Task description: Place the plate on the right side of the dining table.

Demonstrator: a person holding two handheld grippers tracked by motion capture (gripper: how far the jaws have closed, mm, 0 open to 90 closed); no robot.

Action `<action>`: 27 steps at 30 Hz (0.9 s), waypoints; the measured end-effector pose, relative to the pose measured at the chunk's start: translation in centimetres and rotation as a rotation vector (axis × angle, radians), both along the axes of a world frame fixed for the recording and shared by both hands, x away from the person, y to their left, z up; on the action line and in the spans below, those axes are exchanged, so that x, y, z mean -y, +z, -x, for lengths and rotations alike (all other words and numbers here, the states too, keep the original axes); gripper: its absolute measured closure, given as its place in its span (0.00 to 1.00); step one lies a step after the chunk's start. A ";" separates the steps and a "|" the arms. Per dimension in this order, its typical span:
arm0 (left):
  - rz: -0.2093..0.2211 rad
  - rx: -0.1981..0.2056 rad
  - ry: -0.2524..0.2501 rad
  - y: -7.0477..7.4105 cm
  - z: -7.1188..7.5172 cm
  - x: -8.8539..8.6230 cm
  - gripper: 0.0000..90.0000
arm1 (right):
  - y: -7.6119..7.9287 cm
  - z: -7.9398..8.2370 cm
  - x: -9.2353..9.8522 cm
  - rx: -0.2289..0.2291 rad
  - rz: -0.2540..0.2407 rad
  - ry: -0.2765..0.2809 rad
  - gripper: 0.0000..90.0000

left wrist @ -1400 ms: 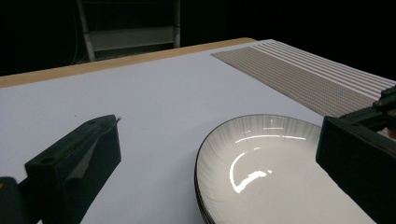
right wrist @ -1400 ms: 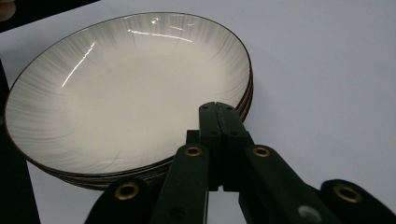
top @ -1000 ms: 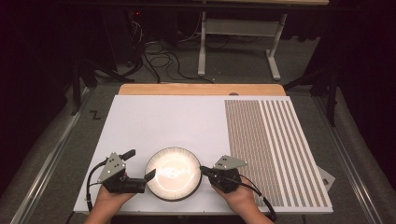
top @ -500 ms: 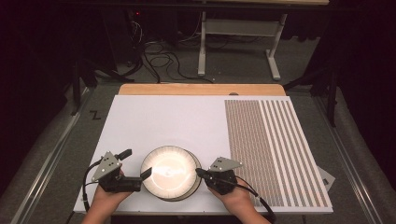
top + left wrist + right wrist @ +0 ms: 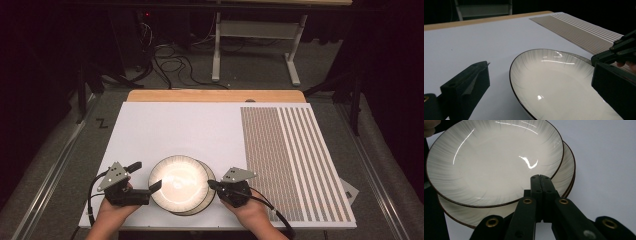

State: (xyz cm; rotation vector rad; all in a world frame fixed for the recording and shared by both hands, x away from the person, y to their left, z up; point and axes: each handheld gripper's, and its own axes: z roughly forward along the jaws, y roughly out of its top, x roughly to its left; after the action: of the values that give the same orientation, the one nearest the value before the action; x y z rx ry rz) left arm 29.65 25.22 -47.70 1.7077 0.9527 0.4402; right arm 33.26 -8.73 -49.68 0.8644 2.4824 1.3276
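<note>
The left gripper [image 5: 145,177] stands with its jaws spread wide at 9 o'clock of the top plate [image 5: 178,181] in the high view; the right gripper [image 5: 214,186] sits at 3 o'clock of the plates with its jaws clenched together, holding nothing. The plates lie near the 6 o'clock edge of the white board [image 5: 185,130], the top one shifted toward 10 o'clock off the lower plate [image 5: 209,196].

In the left gripper view, the top plate [image 5: 554,82] lies between the released jaws, its rim apart from both pads.

In the right gripper view, the clenched jaw tips reach over the lower plate [image 5: 564,173] and touch or nearly touch the top plate [image 5: 494,165] at its 5 o'clock rim.

I judge the step in hand is separating the stack: the right tip nudging or steadying, the left about to take the top plate. Next, the left jaws must close squarely on the rim.
</note>
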 end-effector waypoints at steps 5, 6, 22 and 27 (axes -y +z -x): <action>0.002 0.015 0.012 0.2 0.2 -0.2 0.02 | -0.1 -0.1 -0.3 -0.002 0.009 -0.001 1.00; -0.002 0.019 0.015 0.2 0.2 -0.2 0.02 | -0.1 -0.1 -0.3 -0.002 0.009 -0.001 1.00; -0.027 -0.096 0.004 -0.3 -0.1 -0.1 0.01 | -0.1 -0.2 -0.6 -0.003 0.013 -0.001 1.00; -0.017 -0.162 0.001 -0.8 -0.4 0.1 0.00 | -0.1 -0.2 -0.6 -0.005 0.014 -0.002 1.00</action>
State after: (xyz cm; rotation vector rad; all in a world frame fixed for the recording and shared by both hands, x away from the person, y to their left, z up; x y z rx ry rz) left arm 30.05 25.16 -48.49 1.7791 1.0691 0.3147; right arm 33.47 -8.08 -49.78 0.8674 2.4907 1.3077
